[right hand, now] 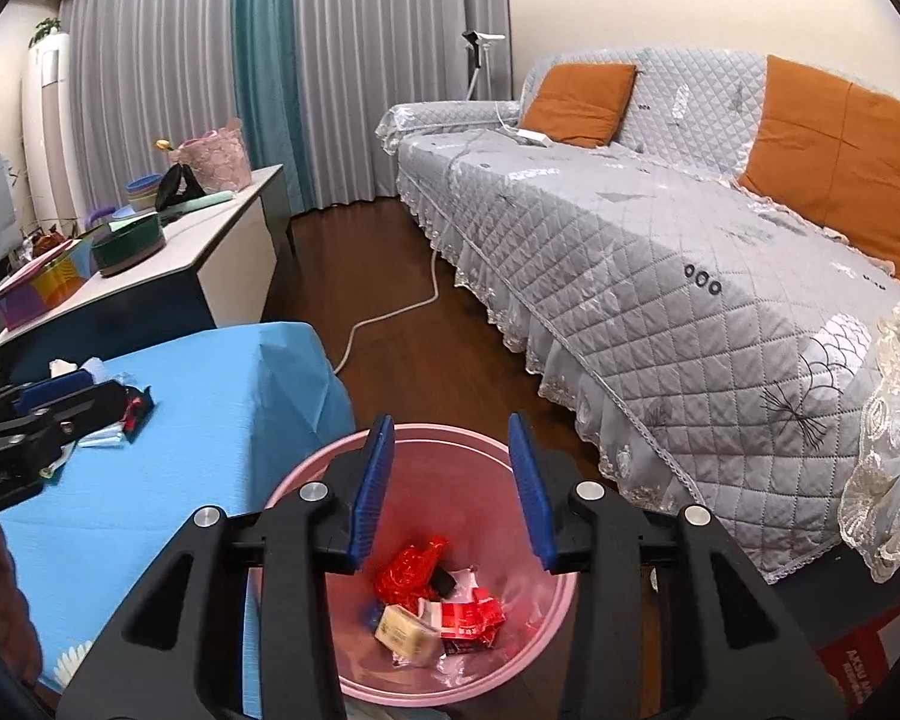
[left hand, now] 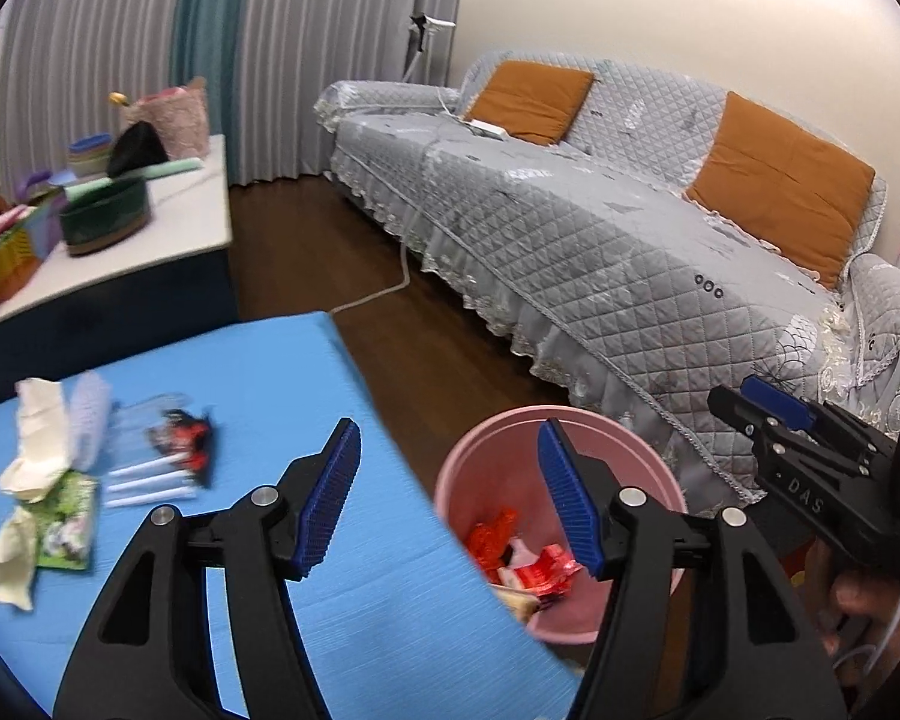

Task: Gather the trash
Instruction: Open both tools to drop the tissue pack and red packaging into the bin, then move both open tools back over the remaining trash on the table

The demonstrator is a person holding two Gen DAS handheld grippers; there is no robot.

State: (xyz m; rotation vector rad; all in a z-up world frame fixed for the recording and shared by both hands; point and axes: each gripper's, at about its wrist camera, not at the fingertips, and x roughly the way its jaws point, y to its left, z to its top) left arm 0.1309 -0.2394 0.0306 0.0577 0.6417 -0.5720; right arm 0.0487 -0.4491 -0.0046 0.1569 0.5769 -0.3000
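Observation:
A pink bin (left hand: 492,444) stands on the floor beside the blue-covered table (left hand: 258,372). Inside the bin (right hand: 549,624) lie red wrappers (right hand: 411,567) and a beige packet (right hand: 402,630). My right gripper (right hand: 450,420) hangs open over the bin with nothing between its fingers; it also shows at the right edge of the left wrist view (left hand: 768,414). My left gripper (left hand: 448,432) is open and empty, over the table's edge next to the bin. On the table lie crumpled tissues (left hand: 36,450), a green wrapper (left hand: 69,525), a red-and-black wrapper (left hand: 183,438) and white sticks (left hand: 147,480).
A grey quilted sofa (right hand: 660,276) with orange cushions runs along the right. A white-topped cabinet (right hand: 210,240) with baskets and bowls stands behind the table. A white cable (right hand: 390,312) crosses the wooden floor between them.

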